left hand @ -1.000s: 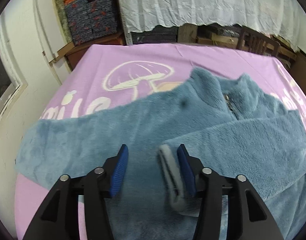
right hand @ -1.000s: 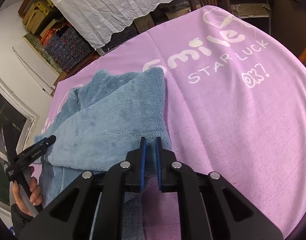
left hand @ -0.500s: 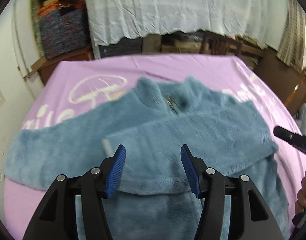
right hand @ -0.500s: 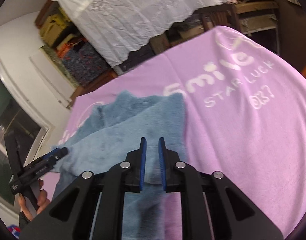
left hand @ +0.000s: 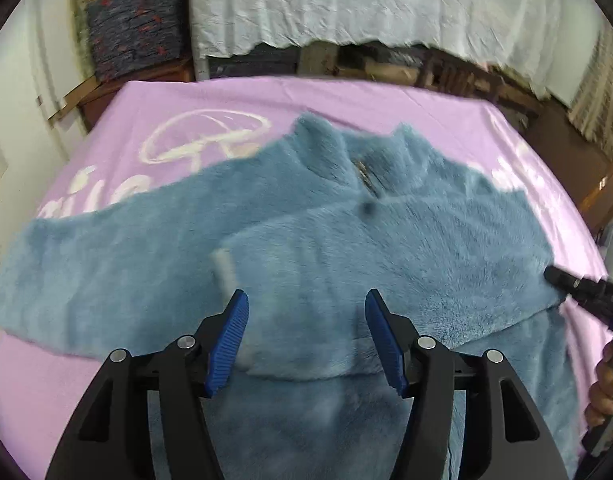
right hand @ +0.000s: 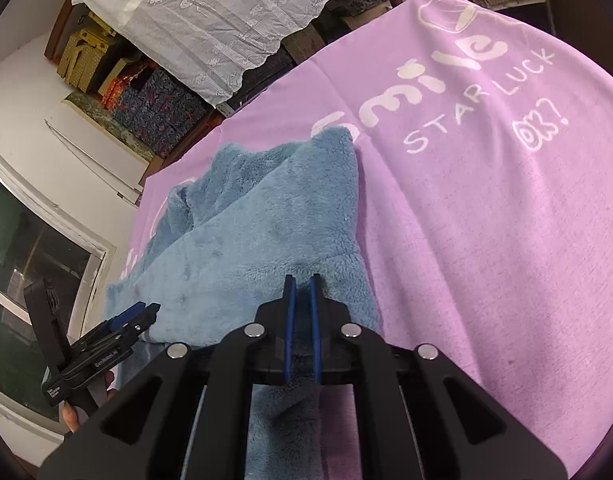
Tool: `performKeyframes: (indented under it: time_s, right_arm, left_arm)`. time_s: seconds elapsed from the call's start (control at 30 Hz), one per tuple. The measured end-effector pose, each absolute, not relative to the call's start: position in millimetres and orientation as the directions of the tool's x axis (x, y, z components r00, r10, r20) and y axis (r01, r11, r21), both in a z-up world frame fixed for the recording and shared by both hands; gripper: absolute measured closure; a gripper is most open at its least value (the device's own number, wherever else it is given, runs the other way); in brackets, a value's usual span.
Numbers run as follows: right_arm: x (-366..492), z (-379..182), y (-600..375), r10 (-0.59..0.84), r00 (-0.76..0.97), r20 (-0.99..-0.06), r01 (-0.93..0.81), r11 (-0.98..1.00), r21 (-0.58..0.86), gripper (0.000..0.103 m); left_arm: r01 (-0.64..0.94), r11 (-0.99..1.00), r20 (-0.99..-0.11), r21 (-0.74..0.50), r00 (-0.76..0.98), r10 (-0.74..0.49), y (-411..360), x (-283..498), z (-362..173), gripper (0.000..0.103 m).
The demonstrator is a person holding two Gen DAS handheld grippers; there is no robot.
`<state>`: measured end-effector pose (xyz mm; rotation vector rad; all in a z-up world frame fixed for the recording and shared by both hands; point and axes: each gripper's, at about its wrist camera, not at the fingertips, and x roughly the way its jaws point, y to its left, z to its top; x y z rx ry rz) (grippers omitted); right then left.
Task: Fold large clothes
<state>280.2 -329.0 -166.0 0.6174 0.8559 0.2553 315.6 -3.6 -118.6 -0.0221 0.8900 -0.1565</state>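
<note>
A blue fleece jacket (left hand: 386, 248) lies on the purple printed cloth (left hand: 386, 108), collar and zip (left hand: 364, 178) at the far side. One sleeve is folded across the chest, and its grey cuff (left hand: 224, 270) rests just ahead of my left finger. My left gripper (left hand: 306, 294) hovers over the folded sleeve, its jaws opening, with nothing between the pads. My right gripper (right hand: 300, 278) is shut on the fleece jacket (right hand: 266, 232) at its right edge. Its tip (left hand: 554, 276) also shows in the left wrist view. The left gripper (right hand: 134, 316) appears at the lower left of the right wrist view.
The purple cloth (right hand: 486, 220) covers the whole table, bare to the right of the jacket. A white lace sheet (left hand: 366, 4) drapes furniture behind, with patterned boxes (left hand: 134, 36) at the back left. A window (right hand: 26, 260) is at the left, and a person's hand (left hand: 606, 384) holds the right gripper.
The left gripper has widened and drawn away from the grey cuff, which now lies on the jacket ahead of it. The right gripper stays at the jacket's right edge.
</note>
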Motion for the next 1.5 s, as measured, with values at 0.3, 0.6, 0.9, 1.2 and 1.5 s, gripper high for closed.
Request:
performKeyframes:
  time_s: [0.3,0.6,0.9,1.2,1.5]
  right_arm:
    - [271,-156,-335,0.462,0.656,-0.597,0.029,0.775,0.631,0.088]
    - [251,-139,-340,0.422,0.710,-0.563,0.025,0.784,0.620,0.070]
    - [248,-142,-341,0.417,0.708,-0.569,0.036,0.784,0.619,0.069]
    - [253,-152,-340,0.416,0.688,-0.594,0.060,0.784,0.618,0.066]
    - [256,-153,-337,0.407,0.684,-0.606,0.064,0.794,0.605,0.065]
  left_arm:
    - [-0.132,0.974,-0.735,-0.184,0.676,-0.047,108,272,-93,0.033]
    - [-0.383,0.840,-0.765,-0.384,0.641,-0.058,222,245,-115,0.033]
    - [-0.452,0.730,-0.751,-0.512,0.649,-0.125,253,268,-131,0.033]
    - [-0.494,0.692,-0.731,-0.526,0.679,-0.071,273,299,-130,0.033]
    - [-0.440,0.623,-0.639,-0.647,0.758,-0.129,304,292,-129,0.049]
